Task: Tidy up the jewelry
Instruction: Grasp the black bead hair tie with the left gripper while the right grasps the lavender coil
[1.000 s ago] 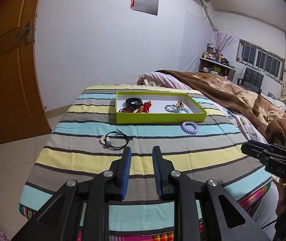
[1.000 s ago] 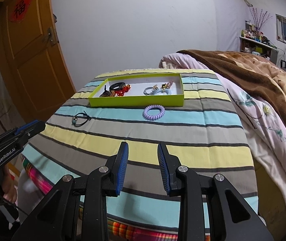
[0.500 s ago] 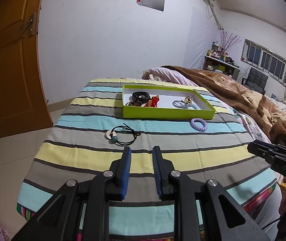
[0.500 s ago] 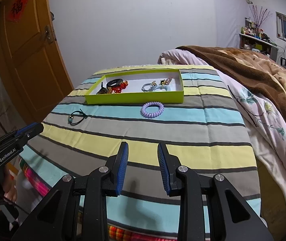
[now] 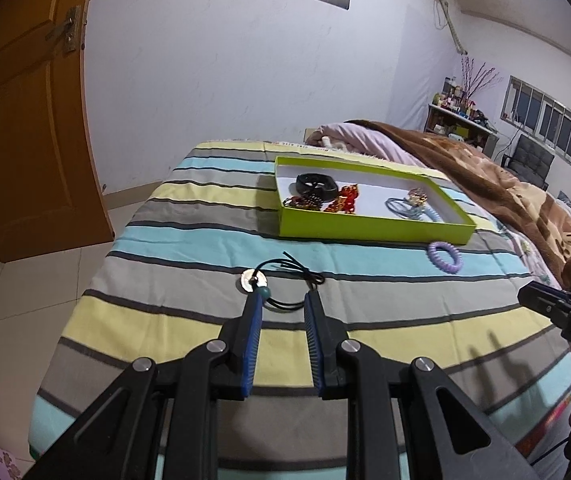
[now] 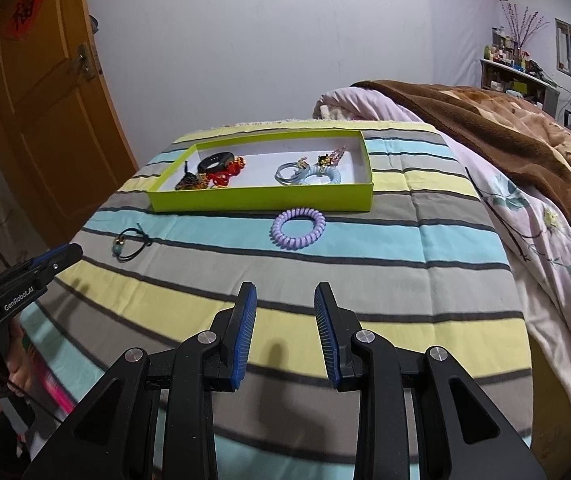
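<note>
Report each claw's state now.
Left claw: open, empty, near the black cord necklace.
Right claw: open, empty, above the striped bedspread.

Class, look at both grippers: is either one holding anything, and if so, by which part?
Nothing is held. The left gripper stands open just short of the black cord bracelet; the right gripper is open over bare bedspread.

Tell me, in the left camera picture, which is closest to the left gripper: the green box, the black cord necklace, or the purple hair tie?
From the left gripper:
1. Black cord necklace, right at its fingertips.
2. Purple hair tie, farther off to the right.
3. Green box, behind both.
</note>
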Available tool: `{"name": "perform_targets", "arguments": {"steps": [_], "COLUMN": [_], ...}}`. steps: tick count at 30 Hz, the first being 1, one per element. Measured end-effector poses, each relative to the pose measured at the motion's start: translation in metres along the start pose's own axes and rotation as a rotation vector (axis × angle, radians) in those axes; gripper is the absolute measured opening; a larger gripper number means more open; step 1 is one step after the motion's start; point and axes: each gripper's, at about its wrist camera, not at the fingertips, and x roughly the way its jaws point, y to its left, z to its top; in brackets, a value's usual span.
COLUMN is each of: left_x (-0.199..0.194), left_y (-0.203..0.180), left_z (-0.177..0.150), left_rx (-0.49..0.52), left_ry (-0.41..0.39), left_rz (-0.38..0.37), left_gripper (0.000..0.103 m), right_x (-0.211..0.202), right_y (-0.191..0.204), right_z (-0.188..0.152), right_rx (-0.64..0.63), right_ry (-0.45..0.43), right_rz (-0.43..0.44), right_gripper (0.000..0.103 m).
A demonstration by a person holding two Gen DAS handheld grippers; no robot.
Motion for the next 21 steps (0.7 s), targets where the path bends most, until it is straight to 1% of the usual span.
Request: {"name": "perform_targets", "arguments": {"steps": [7, 11, 14, 21], "left_x": [0.029, 0.045, 0.054, 0.075], "left_y": [0.008, 0.014, 0.017, 0.018], "left_z": [0.010, 0.014, 0.016, 0.022], "left_rx": [-0.006, -0.031, -0.052, -0.052], "left_ry": [0.045, 0.080, 0.115, 0.166], "left_rz": [0.003, -0.008, -0.016, 0.023], "left_gripper": [0.023, 0.023, 0.023, 0.023], "right_x": [0.029, 0.052, 0.066, 0.092], "right_y": [-0.006, -0.012, -0.016, -0.019], "right_z": [0.019, 0.029, 0.035, 0.048], "right_rx": [-0.011, -0.011, 0.002, -0.002], "right_ry": [0.018, 0.046, 0.071, 0.107], "right_rz": [-0.010, -0.028, -0.025, -0.037], "right_gripper": [0.031, 0.031, 0.031, 0.031]}}
